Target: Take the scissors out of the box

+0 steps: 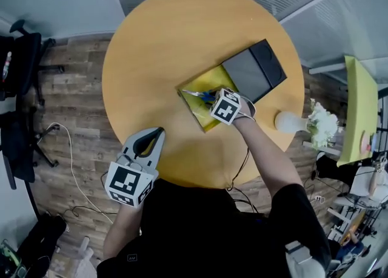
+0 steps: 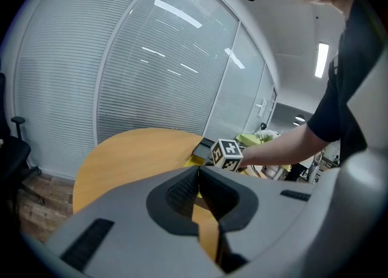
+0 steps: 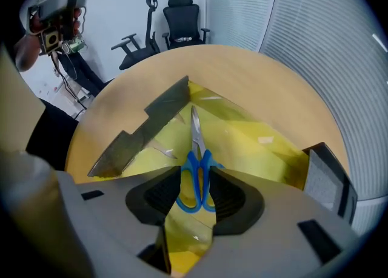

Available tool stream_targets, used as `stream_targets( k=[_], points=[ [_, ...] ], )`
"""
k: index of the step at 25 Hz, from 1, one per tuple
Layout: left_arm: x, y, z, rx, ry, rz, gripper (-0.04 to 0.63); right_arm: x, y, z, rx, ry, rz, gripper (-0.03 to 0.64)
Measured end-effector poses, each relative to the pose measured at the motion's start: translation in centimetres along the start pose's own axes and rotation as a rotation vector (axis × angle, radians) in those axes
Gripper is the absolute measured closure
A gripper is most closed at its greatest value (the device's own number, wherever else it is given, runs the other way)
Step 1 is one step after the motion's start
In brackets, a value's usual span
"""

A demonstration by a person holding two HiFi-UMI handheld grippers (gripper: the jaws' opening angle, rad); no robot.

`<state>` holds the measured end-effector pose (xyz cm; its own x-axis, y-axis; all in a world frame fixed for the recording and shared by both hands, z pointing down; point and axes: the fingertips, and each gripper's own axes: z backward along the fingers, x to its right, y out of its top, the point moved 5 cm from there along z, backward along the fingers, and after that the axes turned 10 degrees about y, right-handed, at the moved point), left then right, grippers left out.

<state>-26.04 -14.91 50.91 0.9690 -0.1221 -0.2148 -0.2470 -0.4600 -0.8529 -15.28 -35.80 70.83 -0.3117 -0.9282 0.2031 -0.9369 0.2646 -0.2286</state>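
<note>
An open box with a yellow lining (image 1: 195, 108) lies right of centre on a round wooden table (image 1: 157, 46). Blue-handled scissors (image 1: 203, 94) lie inside it. My right gripper (image 1: 216, 98) points steeply down into the box. Its jaws stand open on either side of the scissors' (image 3: 195, 149) blue handles, and the blades point away. The right gripper (image 3: 195, 172) does not visibly press on them. My left gripper (image 1: 159, 132) hovers near the table's front edge, shut and empty. In its own view the left gripper (image 2: 198, 169) aims across the table at the box (image 2: 195, 161).
The box's black lid (image 1: 254, 69) lies open just behind it. A grey box flap (image 3: 142, 130) stands up left of the scissors. A white vase of flowers (image 1: 291, 122) stands at the table's right edge. Office chairs (image 3: 182, 20) and floor cables (image 1: 66, 149) surround the table.
</note>
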Motion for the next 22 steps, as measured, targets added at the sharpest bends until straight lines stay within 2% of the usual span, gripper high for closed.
stream_targets(
  k=[6, 11, 16, 19, 22],
  points=[
    [-1.0, -0.8, 2.0, 0.005, 0.039, 0.015, 0.581, 0.6, -0.5, 0.4, -0.021, 0.05, -0.04, 0.468],
    [-1.6, -1.8, 3.8, 0.008, 0.058, 0.036, 0.581, 1.2, -0.9, 0.0, -0.026, 0.016, -0.047, 0.472],
    [-2.0, -2.2, 4.9, 0.018, 0.052, 0.042, 0.581, 1.1, -0.3, -0.4, -0.046, 0.012, -0.064, 0.472],
    [-2.0, -2.3, 5.2, 0.023, 0.038, 0.035, 0.581, 0.8, 0.1, -0.7, -0.004, 0.032, -0.104, 0.472],
    [-1.9, -2.3, 5.7, 0.028, 0.027, 0.025, 0.581, 0.6, 0.2, -0.8, -0.017, 0.009, -0.088, 0.474]
  ],
)
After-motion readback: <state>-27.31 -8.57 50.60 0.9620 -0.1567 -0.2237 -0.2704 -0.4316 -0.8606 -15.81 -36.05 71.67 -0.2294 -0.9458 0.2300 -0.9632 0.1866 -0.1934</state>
